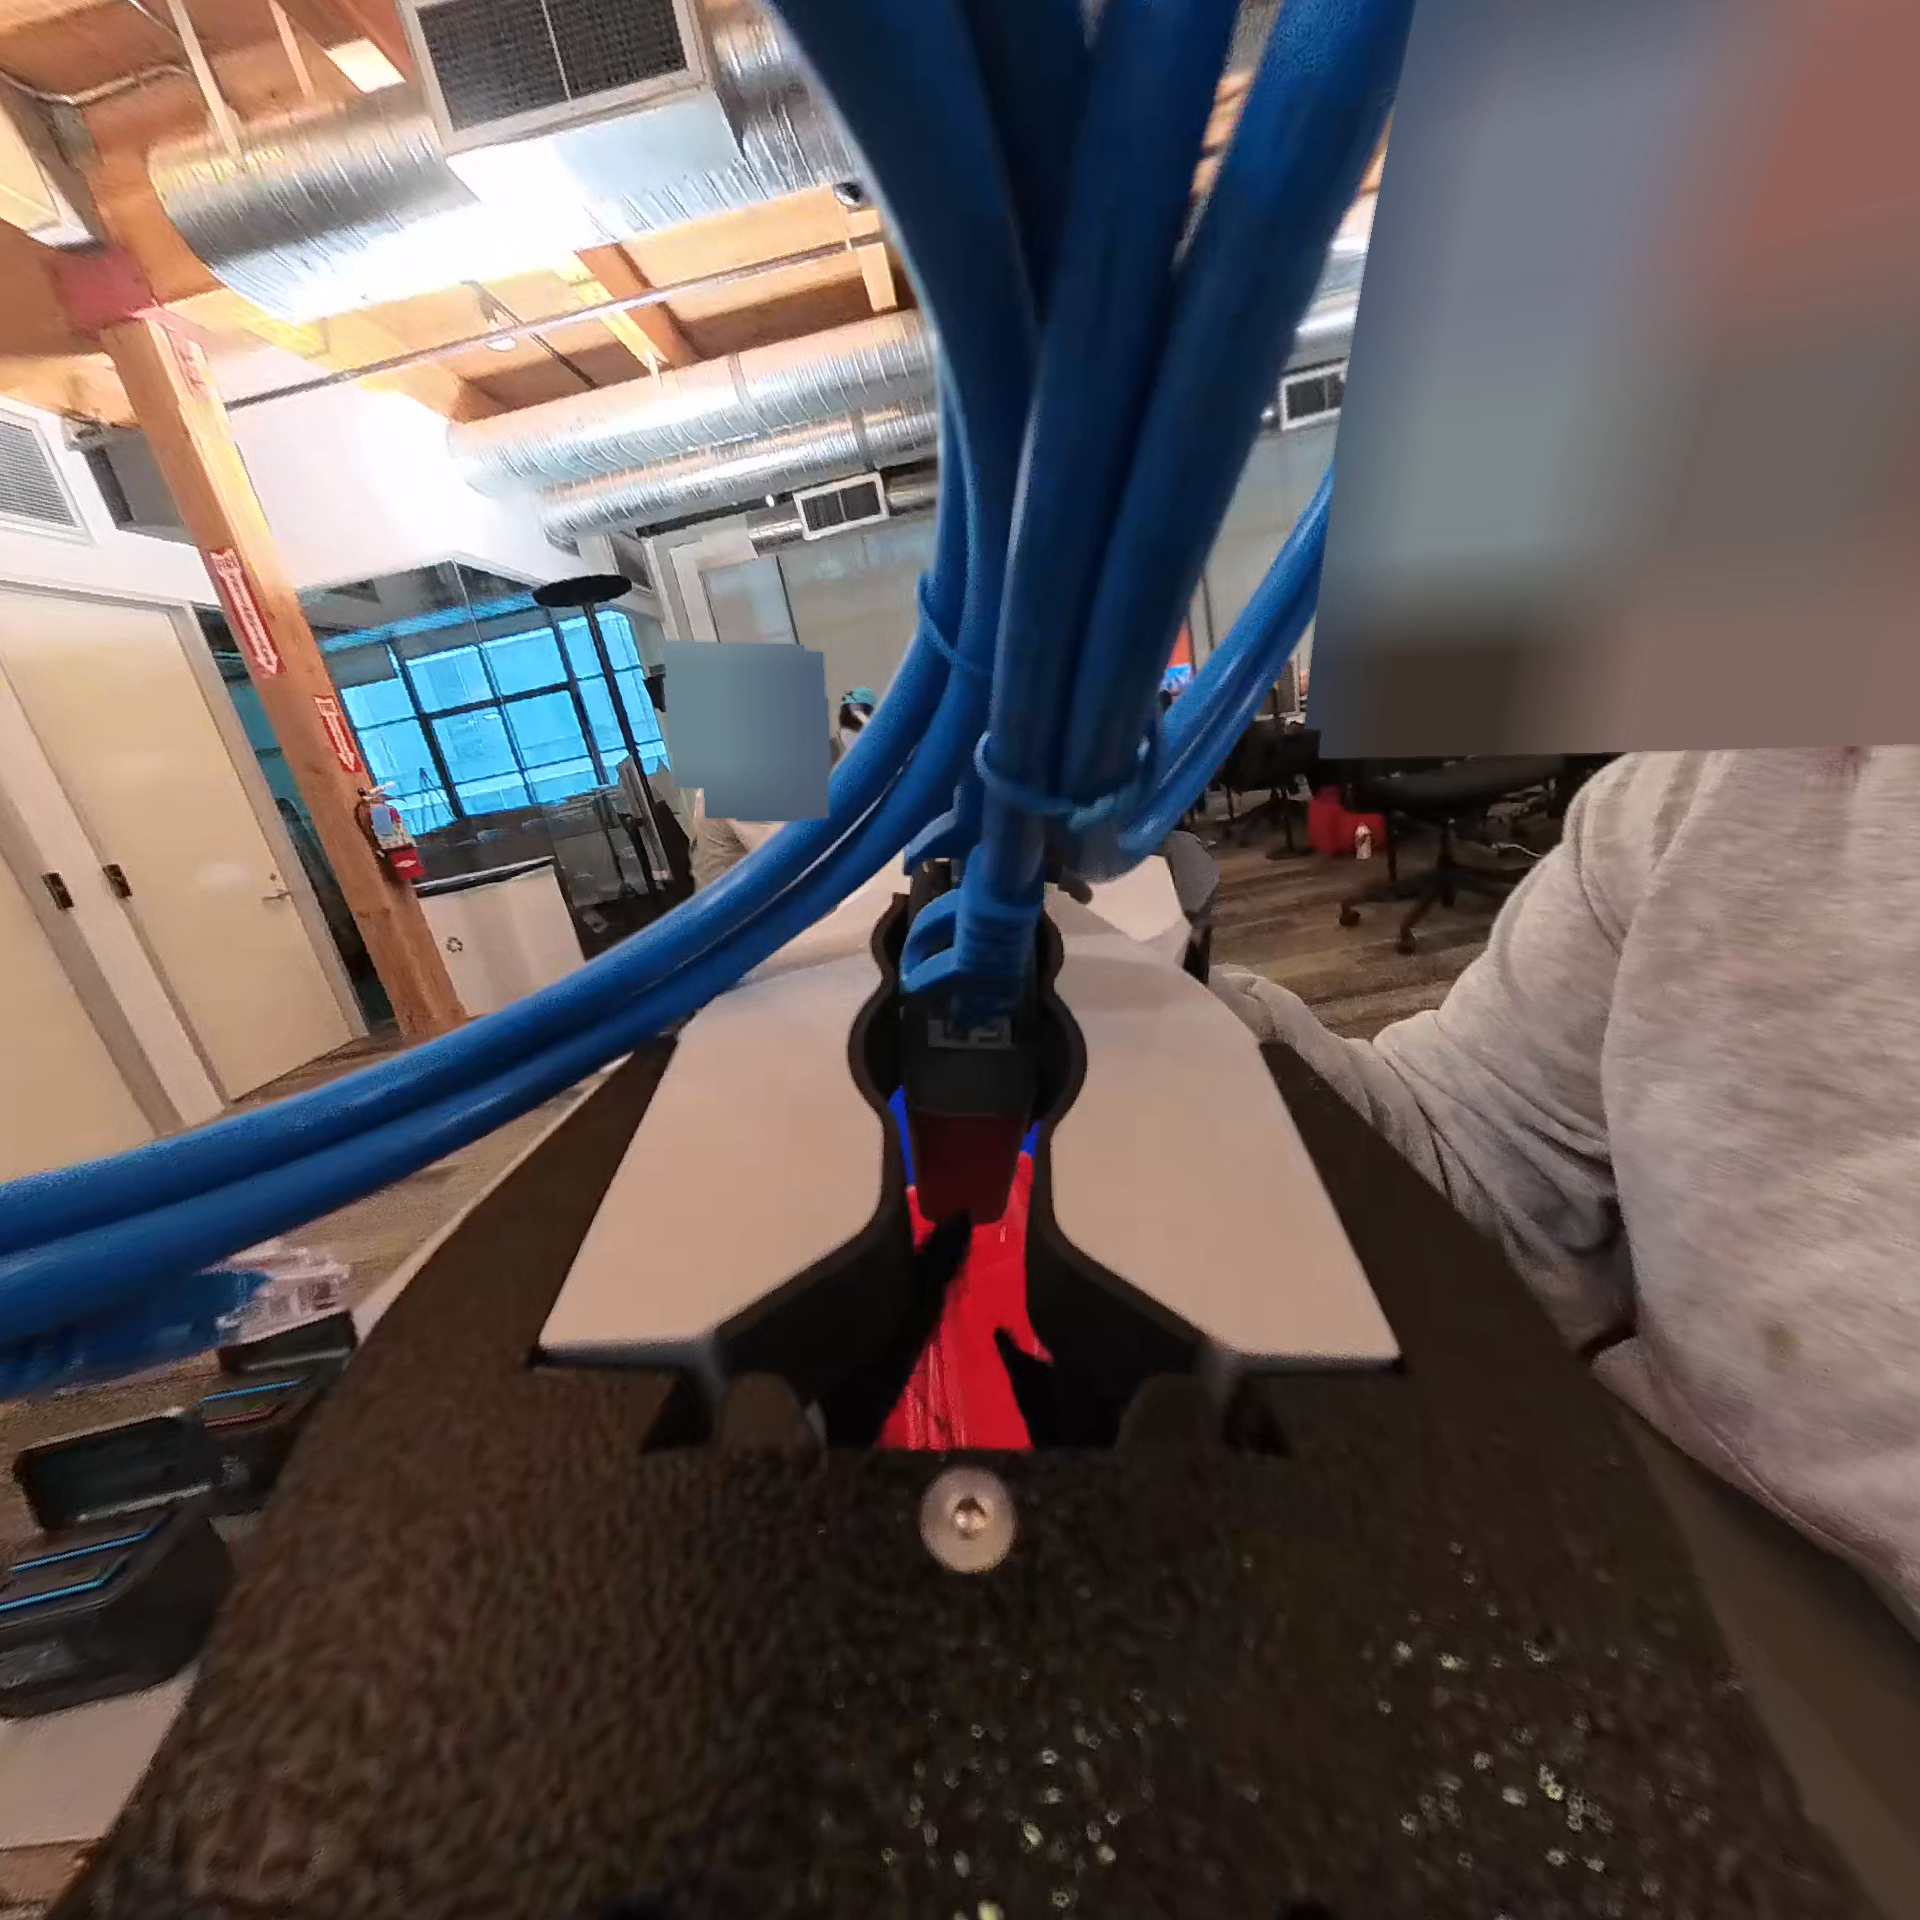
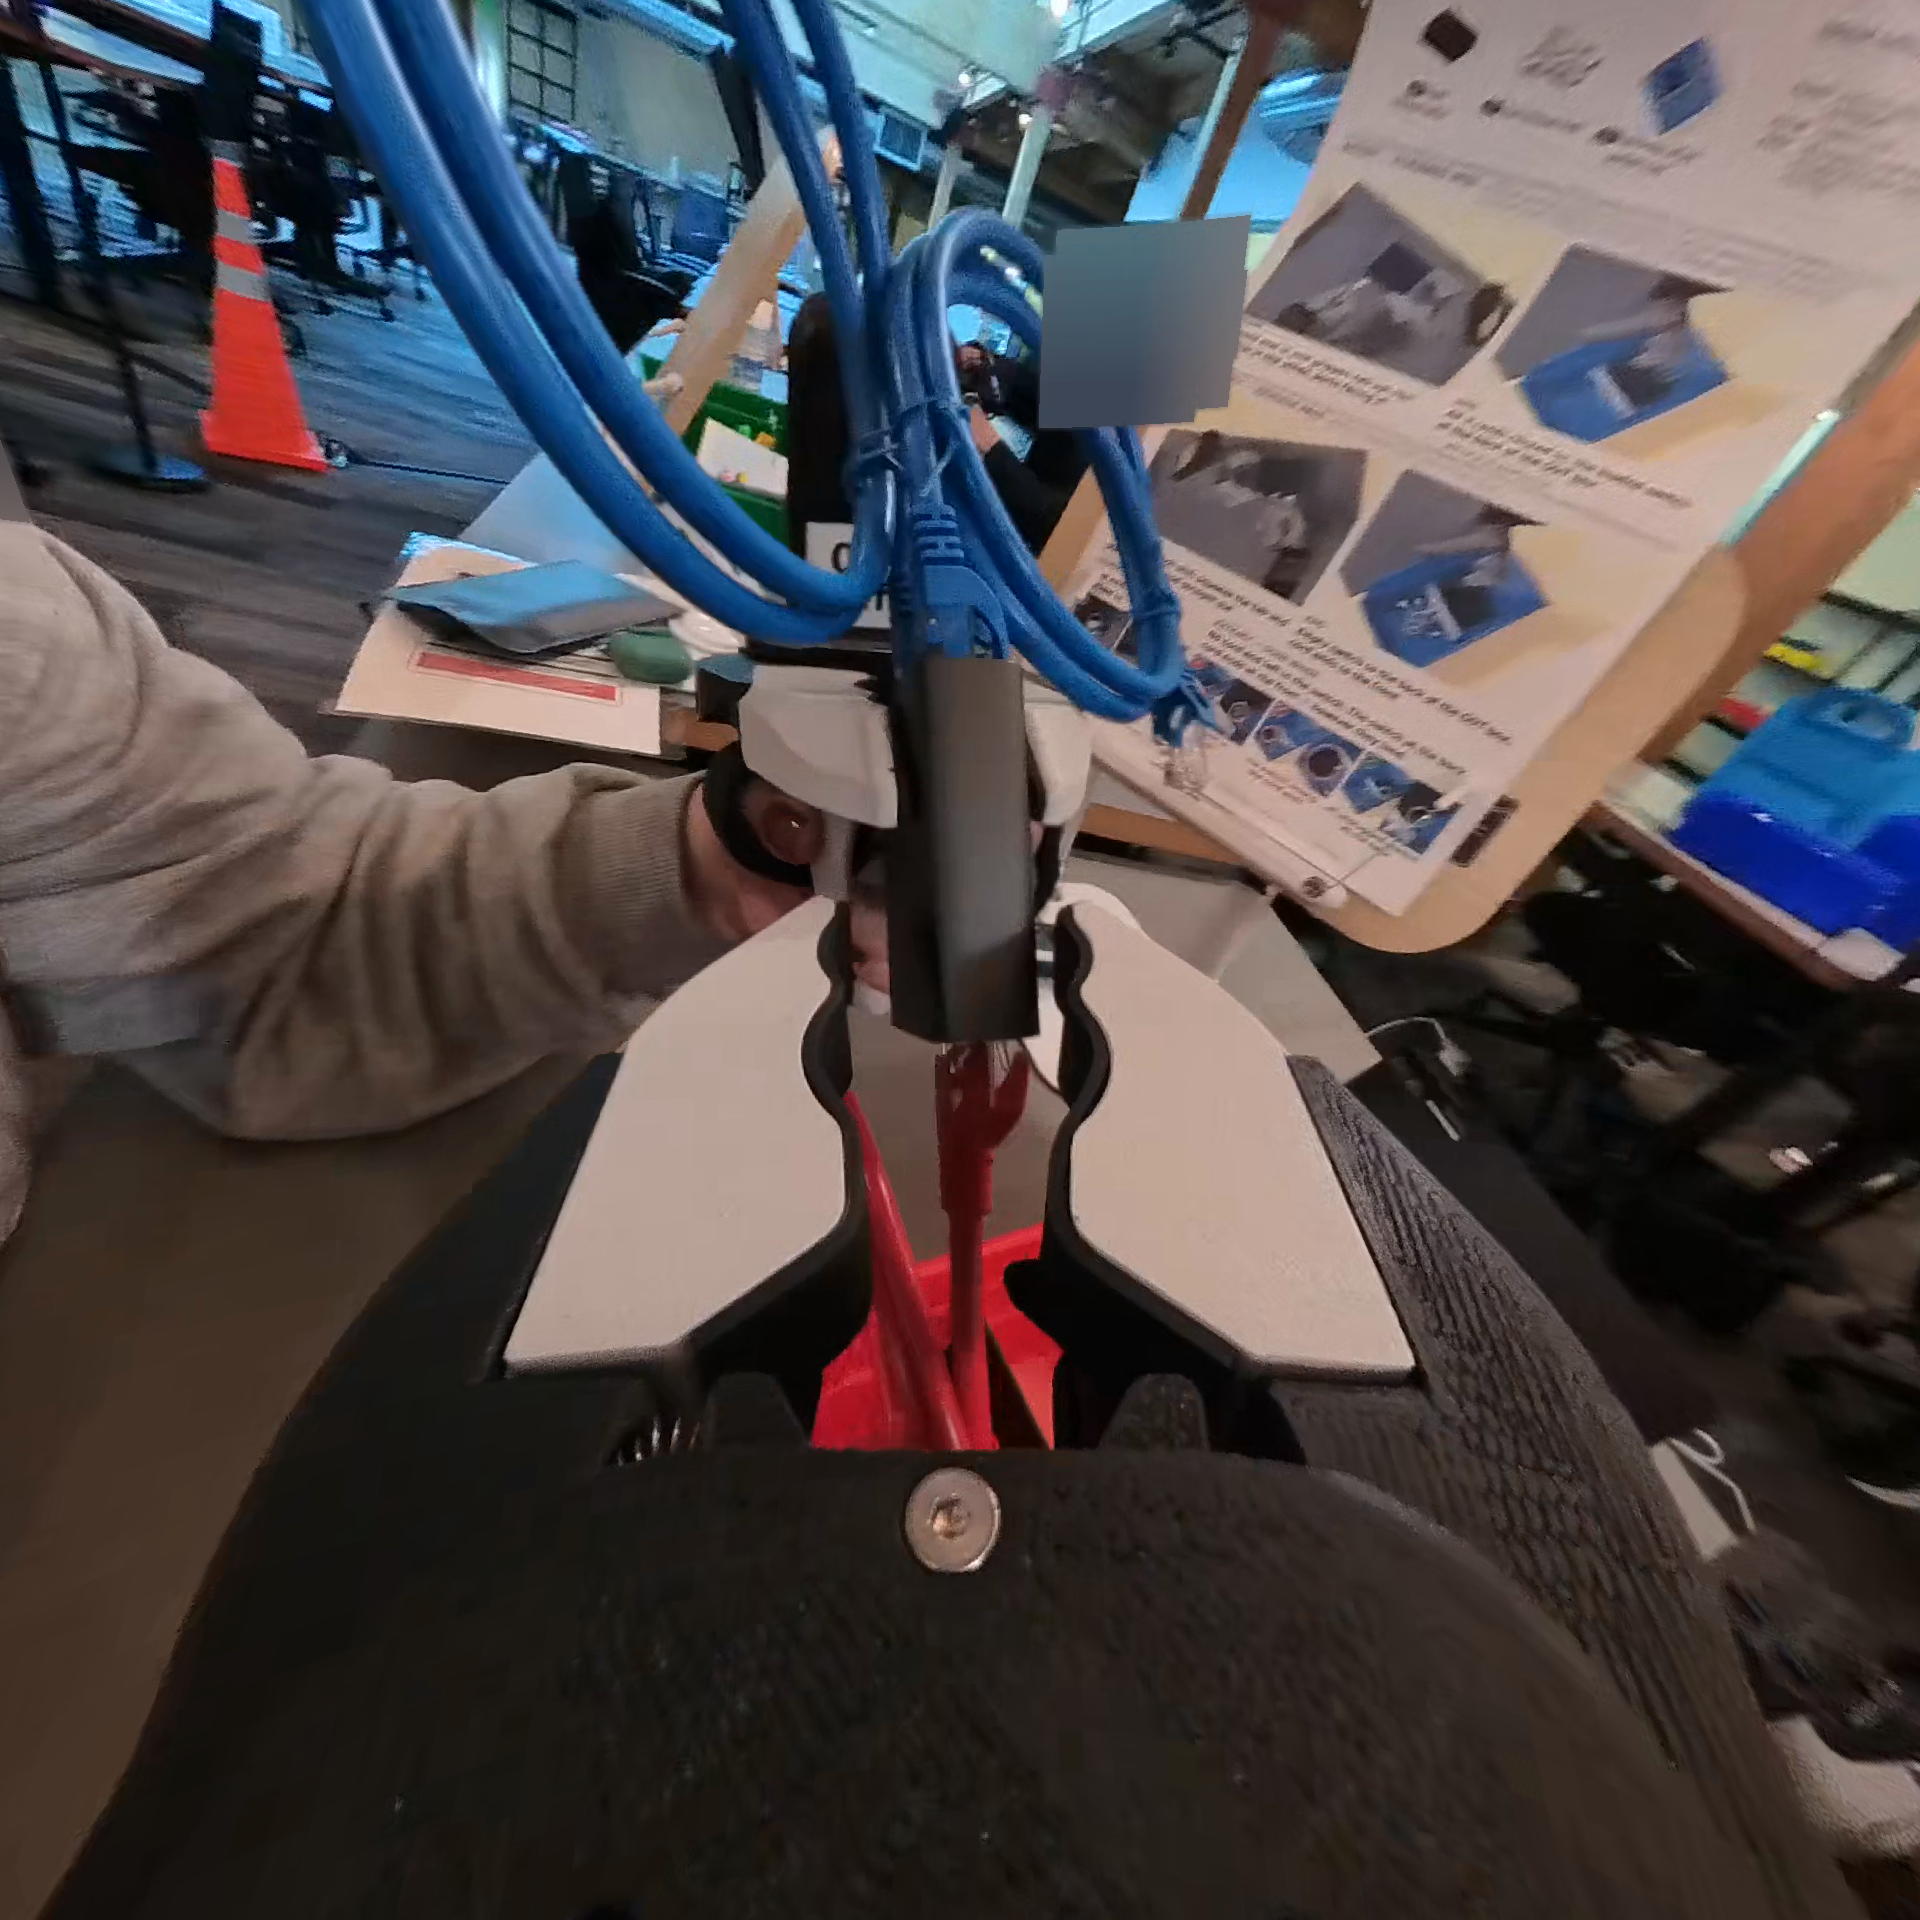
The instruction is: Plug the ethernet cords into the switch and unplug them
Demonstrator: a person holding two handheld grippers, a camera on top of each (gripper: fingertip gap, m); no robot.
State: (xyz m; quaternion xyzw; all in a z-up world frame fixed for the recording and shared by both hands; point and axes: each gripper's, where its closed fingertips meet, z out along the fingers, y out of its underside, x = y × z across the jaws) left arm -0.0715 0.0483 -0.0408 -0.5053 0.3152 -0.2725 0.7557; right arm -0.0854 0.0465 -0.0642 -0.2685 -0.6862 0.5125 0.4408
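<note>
1. ceiling: exposed wood beams (image 1: 665,301), silver ducts (image 1: 717,416), white vent grille (image 1: 551,62), bright light patches.
2. wooden post (image 1: 260,665) with red signs; fire extinguisher (image 1: 390,826) beside it.
3. cream doors (image 1: 156,831) at left, gridded window (image 1: 499,717) glowing blue behind glass partition.
4. grey-brown carpet floor (image 1: 1299,935), office chairs (image 1: 1455,831) far right.
5. right wrist view: orange cone (image 2: 249,332), illustrated instruction board (image 2: 1507,416), blue bins (image 2: 1808,821).

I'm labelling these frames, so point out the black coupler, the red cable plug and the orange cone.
black coupler (image 2: 961,831), right wrist view, its side face
red cable plug (image 2: 971,1122), right wrist view, its boot
orange cone (image 2: 249,343), right wrist view, its body
</note>
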